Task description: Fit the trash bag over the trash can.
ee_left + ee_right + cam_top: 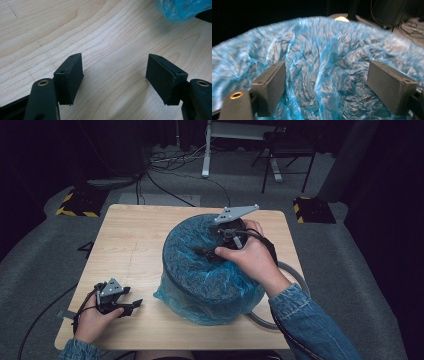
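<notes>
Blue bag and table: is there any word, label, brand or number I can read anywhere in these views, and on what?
None: no text can be read.
Blue plastic bag: plain crinkled film, no print seen.
Wooden table: bare wood grain, no label.
Left gripper and right gripper: black pads, no markings.
Yellow-and-black striped blocks on the floor: warning stripes, no words.

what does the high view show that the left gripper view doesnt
High view alone: the whole bin lined with the blue bag, the right gripper reaching into it, both hands and denim sleeves, the floor and a chair beyond. Left gripper view alone: the left gripper close up, jaws wide apart over bare wood. Both: the wooden table and a bit of the bag.
</notes>
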